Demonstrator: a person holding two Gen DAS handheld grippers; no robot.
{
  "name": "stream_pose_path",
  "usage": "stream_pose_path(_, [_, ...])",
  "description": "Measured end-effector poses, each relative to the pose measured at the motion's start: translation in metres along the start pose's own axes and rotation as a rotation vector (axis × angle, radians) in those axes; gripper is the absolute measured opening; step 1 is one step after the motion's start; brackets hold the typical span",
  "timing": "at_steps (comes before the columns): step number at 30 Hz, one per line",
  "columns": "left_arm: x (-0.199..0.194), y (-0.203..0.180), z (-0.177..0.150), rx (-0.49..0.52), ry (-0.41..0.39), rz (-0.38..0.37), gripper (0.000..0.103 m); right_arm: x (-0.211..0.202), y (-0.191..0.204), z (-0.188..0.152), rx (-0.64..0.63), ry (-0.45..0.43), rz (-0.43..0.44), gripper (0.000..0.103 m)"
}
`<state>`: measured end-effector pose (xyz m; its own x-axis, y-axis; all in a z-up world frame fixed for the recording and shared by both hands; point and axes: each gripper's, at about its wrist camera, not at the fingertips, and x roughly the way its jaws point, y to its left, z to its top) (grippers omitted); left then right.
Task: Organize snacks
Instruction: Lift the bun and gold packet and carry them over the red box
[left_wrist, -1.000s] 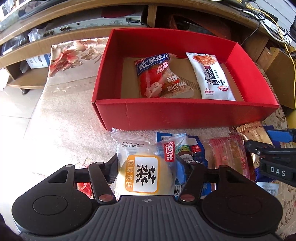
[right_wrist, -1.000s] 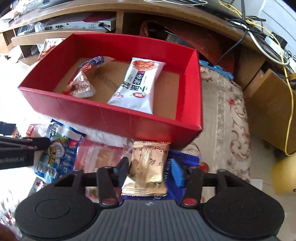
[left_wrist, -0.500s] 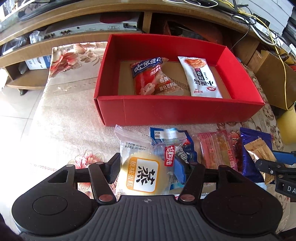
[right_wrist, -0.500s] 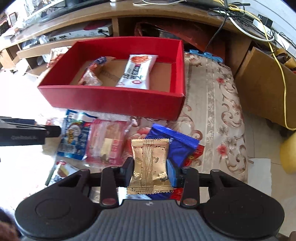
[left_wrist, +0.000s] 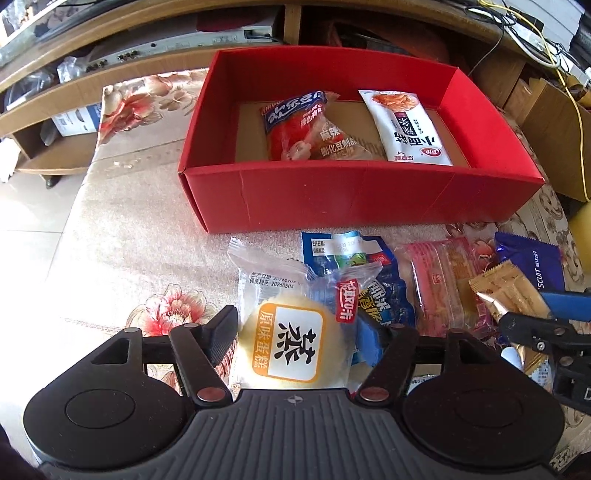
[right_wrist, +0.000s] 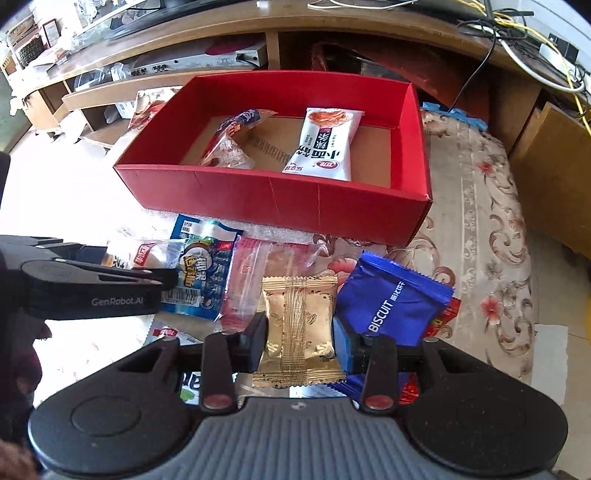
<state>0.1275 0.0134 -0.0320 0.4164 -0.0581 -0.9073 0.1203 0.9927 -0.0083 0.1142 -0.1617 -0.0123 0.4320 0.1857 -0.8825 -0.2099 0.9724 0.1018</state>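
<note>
The left gripper (left_wrist: 295, 341) has its jaws pressed against both sides of a round steamed cake (left_wrist: 291, 343) sealed in a clear crinkly wrapper, its orange-framed label upright and the wrapper's long axis running away from the camera toward the box. The right gripper (right_wrist: 300, 341) clamps a small gold foil packet (right_wrist: 299, 332), a glossy rectangle with crimped, serrated ends, its long axis also pointing forward, between one black and one blue pad.

Just beside the gold packet lies a dark blue biscuit pack (right_wrist: 393, 304), matte foil, tilted with its lettering running diagonally. To the left sits a pink translucent wafer pack (right_wrist: 251, 280), flat and rectangular, then a blue-and-white coconut snack bag (right_wrist: 201, 273) partly under the cake's wrapper. All rest on a pale floral cloth (left_wrist: 110, 229) with a faint woven sheen.

Farther out stands the red cardboard box (left_wrist: 332, 199), open-topped, with a plain brown floor. Inside it a puffy red-and-blue snack bag (left_wrist: 303, 129) lies beside a white noodle-snack pouch (left_wrist: 406, 129); the pouch's long axis points toward the far wall.
</note>
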Motion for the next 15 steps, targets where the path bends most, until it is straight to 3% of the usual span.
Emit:
stream_pose_path(4, [-0.003, -0.002, -0.002, -0.003, -0.003, 0.001, 0.065, 0.002, 0.003, 0.001, -0.007, 0.006, 0.0, 0.037])
stream_pose_path(15, [-0.024, -0.004, -0.013, -0.031, -0.03, -0.026, 0.063, -0.011, 0.004, 0.0, -0.008, -0.039, 0.003, 0.037])
